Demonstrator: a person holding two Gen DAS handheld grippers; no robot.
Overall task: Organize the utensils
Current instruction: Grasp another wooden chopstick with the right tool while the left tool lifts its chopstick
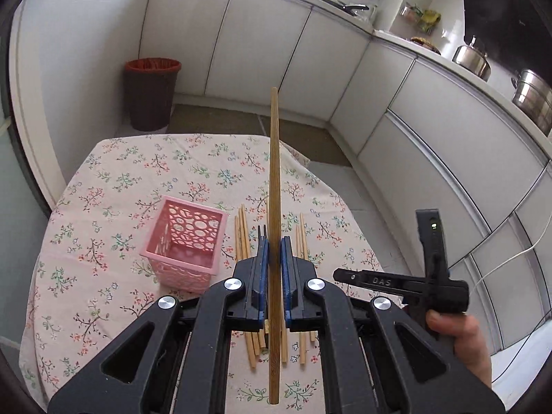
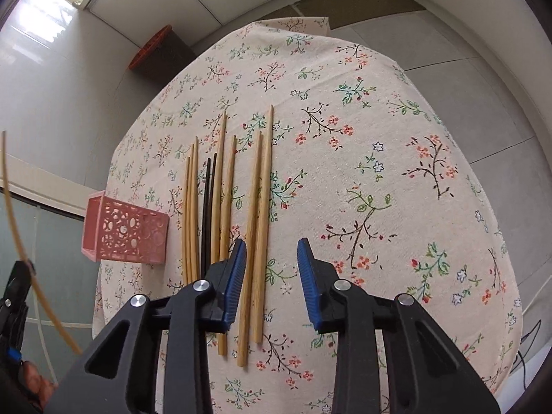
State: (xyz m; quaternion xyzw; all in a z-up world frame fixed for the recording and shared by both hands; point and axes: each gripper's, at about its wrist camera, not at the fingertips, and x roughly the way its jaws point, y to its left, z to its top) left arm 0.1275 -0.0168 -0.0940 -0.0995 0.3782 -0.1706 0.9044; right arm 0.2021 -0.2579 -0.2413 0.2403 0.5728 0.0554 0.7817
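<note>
My left gripper (image 1: 275, 252) is shut on a single wooden chopstick (image 1: 275, 189) and holds it above the table, pointing forward. The same chopstick (image 2: 13, 214) shows at the left edge of the right wrist view. A pink perforated basket (image 1: 184, 243) stands on the floral tablecloth, left of the left gripper; it also shows in the right wrist view (image 2: 124, 230). Several wooden chopsticks (image 2: 258, 207) and a black pair (image 2: 208, 207) lie side by side on the cloth. My right gripper (image 2: 272, 269) is open and empty just above the rightmost chopsticks.
The round table (image 2: 396, 138) carries a floral cloth. A dark bin with an orange liner (image 1: 150, 93) stands on the floor beyond it. White cabinets (image 1: 431, 131) with pots on the counter run along the right. The right gripper's body (image 1: 414, 279) shows in the left wrist view.
</note>
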